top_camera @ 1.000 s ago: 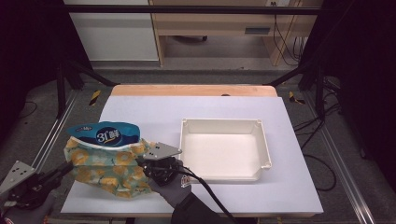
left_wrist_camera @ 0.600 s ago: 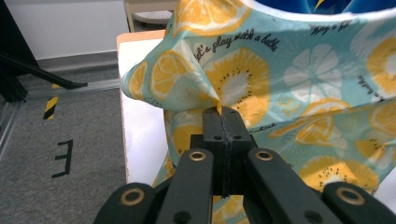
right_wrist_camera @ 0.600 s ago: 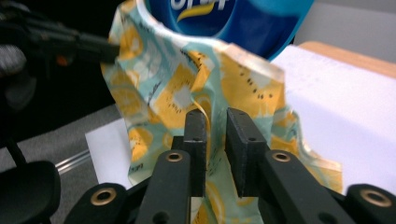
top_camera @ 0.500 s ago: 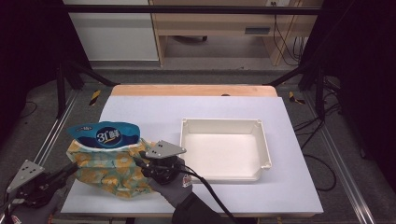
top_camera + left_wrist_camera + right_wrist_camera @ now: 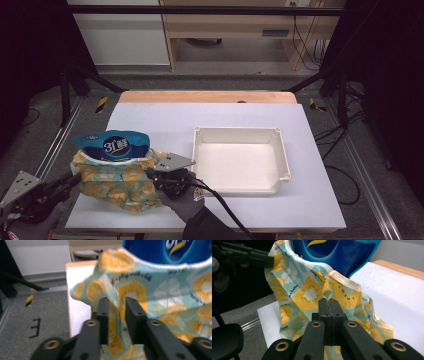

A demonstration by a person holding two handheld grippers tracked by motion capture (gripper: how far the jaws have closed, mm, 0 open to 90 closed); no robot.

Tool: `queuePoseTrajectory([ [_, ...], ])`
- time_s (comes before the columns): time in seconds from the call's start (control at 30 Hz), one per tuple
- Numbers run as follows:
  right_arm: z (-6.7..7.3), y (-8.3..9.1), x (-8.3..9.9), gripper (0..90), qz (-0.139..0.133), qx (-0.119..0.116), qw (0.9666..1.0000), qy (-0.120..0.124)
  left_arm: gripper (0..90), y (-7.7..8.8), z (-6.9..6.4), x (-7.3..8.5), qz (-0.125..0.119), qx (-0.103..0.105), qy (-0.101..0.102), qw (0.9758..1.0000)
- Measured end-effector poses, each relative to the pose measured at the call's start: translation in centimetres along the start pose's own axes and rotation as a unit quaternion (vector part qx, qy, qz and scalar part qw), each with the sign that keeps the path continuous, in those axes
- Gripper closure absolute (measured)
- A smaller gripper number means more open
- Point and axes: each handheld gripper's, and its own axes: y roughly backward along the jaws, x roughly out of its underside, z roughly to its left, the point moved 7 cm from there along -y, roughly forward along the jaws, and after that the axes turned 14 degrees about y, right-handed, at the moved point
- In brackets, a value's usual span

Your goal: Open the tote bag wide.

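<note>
Work in hand: both grippers hold the fruit-print cloth bag (image 5: 117,182) by its mouth, one at each side, with the blue packet (image 5: 112,146) standing half inside it. I judge this to be the step of drawing the bag off the packet, or pulling it up over it; which of the two the pictures do not settle.

Bag and packet place: near left part of the white table (image 5: 210,117), the bag slumped on the table top, the packet's blue top rising out of its far side.

Left gripper (image 5: 117,312): at the bag's left edge; its jaws stand slightly apart with a fold of the printed cloth pinched between them.

Right gripper (image 5: 329,305): at the bag's right edge, just left of the tray; its jaws are pressed together on the hemmed rim of the cloth.

White tray (image 5: 285,155): right of the bag, near but not touching it, nothing in it.

Progress: early to middle by my reading, since the packet sits deep in the cloth and the tray holds nothing.

Next move calls for: both pinches to stay firm while the two hands move evenly, so the mouth stays wide and the cloth slides along the packet instead of bunching.

Risk: the thin hem may slip from the right jaws, or the packet may tip over toward the far side.
</note>
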Motion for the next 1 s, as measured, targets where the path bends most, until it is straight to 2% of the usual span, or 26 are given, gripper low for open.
queuePoseTrajectory([
  [0.07,0.1,0.0,-0.1,90.0,-0.001,0.0,1.0,0.002,63.3,0.2,-0.1,-0.6,-0.006,0.003,0.001,1.0],
  [0.1,0.2,0.0,-0.2,90.0,0.001,-0.001,1.0,0.005,58.7,0.2,0.0,-1.2,-0.01,-0.001,-0.006,0.9999],
  [0.17,0.2,0.0,-0.2,90.0,0.001,-0.001,1.0,0.005,57.3,0.1,0.0,-1.8,-0.012,-0.001,-0.009,0.9999],
  [0.27,0.3,-0.1,-0.2,90.0,0.0,-0.001,1.0,0.006,55.3,-0.5,-0.1,-2.8,-0.012,0.013,-0.01,0.9998],
  [0.4,0.2,0.0,-0.2,90.0,0.001,0.001,1.0,0.007,62.8,-1.9,0.1,-2.9,0.011,0.014,-0.01,0.9998],
  [0.43,0.2,0.0,-0.2,90.0,0.0,0.002,1.0,0.007,75.5,-2.1,0.1,-2.5,0.021,0.016,-0.009,0.9996],
  [0.5,0.2,0.0,-0.3,90.0,-0.001,0.001,1.0,0.006,85.0,-2.2,0.2,-2.3,0.027,0.014,-0.007,0.9995],
  [0.53,0.2,0.0,-0.3,90.0,-0.001,0.001,1.0,0.006,85.0,-2.2,0.2,-2.1,0.03,0.013,-0.004,0.9994],
  [0.57,0.2,0.1,-0.3,90.0,-0.002,0.001,1.0,0.005,89.3,-2.0,0.2,-1.9,0.031,0.016,-0.002,0.9994],
  [0.73,0.5,0.3,-0.2,90.0,-0.001,0.002,0.9999,0.013,89.9,-1.4,-0.1,-1.2,0.03,0.017,-0.008,0.9994],
  [0.83,0.7,0.5,0.3,90.0,0.0,0.001,0.9999,0.01,89.9,-0.9,-0.3,-0.4,0.028,0.023,-0.012,0.9993],
  [1.0,0.7,0.5,1.1,90.0,0.006,0.001,1.0,0.004,89.9,-1.0,-0.5,0.4,0.03,0.023,-0.014,0.9992],
])
